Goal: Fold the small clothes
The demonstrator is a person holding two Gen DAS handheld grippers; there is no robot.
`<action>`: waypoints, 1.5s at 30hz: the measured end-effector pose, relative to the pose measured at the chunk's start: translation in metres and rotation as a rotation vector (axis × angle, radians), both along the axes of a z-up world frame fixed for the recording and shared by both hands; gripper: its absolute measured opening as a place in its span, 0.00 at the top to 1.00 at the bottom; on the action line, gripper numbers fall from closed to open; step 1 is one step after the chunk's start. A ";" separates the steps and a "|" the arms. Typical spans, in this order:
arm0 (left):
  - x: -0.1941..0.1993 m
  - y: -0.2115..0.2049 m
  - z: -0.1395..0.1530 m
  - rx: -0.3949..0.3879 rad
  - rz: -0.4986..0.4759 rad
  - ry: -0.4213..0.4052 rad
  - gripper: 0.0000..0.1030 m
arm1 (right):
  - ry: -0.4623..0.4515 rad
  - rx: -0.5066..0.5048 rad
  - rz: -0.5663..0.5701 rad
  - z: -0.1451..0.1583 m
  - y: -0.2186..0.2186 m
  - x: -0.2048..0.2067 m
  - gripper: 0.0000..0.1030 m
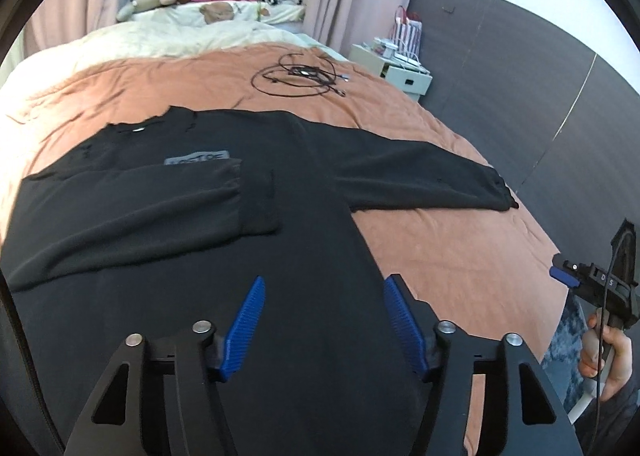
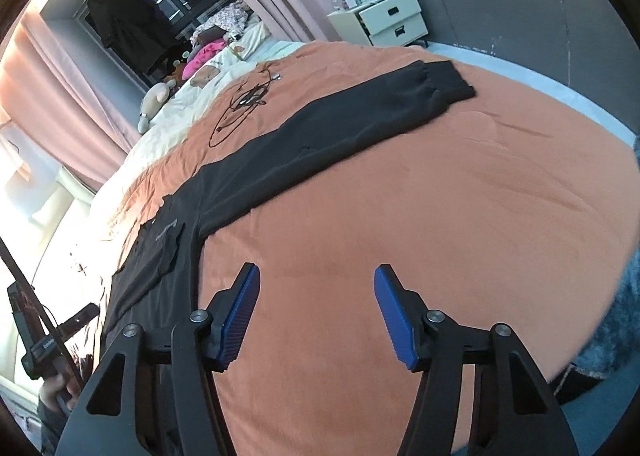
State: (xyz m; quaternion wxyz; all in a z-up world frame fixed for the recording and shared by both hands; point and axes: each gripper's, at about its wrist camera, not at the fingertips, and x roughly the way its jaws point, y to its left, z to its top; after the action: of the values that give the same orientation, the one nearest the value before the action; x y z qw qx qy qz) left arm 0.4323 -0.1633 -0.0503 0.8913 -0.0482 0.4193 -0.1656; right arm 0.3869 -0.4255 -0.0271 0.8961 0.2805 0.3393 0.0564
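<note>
We cannot see the hem of the black long-sleeved cotton top (image 1: 304, 184), cut off behind our left gripper (image 1: 324, 320), and its grey chest label (image 1: 197, 157) is too blurred to read. It lies flat on the terracotta bedspread (image 1: 440, 240), one sleeve folded across the chest, the other (image 2: 344, 124) stretched straight sideways (cuff near the bed's edge). Both the left gripper and right gripper (image 2: 317, 314) hang with jaws apart, holding nothing.

Black top's (image 1: 192, 216) chest print unreadable, half covered
</note>
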 end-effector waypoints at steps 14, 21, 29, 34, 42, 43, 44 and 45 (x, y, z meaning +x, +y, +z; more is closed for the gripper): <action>0.091 -0.044 -0.036 0.018 -0.049 0.076 0.64 | 0.075 0.086 0.004 -0.030 -0.008 0.105 0.54; 0.124 -0.063 -0.053 0.027 -0.078 0.104 0.67 | 0.092 0.123 0.005 -0.043 -0.012 0.139 0.54; 0.156 -0.073 -0.074 0.041 -0.070 0.140 0.70 | 0.114 0.150 -0.007 -0.056 -0.011 0.167 0.59; 0.166 -0.076 -0.091 0.058 -0.070 0.177 0.72 | 0.133 0.138 -0.035 -0.057 -0.010 0.176 0.68; 0.163 -0.067 -0.100 0.046 -0.061 0.184 0.79 | 0.120 0.154 -0.043 -0.042 -0.008 0.188 0.97; 0.163 -0.064 -0.100 0.034 -0.060 0.186 0.79 | 0.108 0.141 -0.041 -0.035 -0.006 0.186 0.97; 0.164 -0.062 -0.100 0.021 -0.058 0.189 0.79 | 0.093 0.122 -0.036 -0.026 -0.003 0.184 0.97; 0.164 -0.061 -0.100 0.011 -0.056 0.192 0.79 | 0.077 0.101 -0.031 -0.015 0.001 0.182 0.97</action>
State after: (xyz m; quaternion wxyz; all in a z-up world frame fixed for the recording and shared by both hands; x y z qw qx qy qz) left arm 0.5961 -0.2241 -0.1507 0.8422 -0.0472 0.5050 -0.1827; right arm 0.5692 -0.4240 -0.0424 0.8678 0.3326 0.3659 0.0485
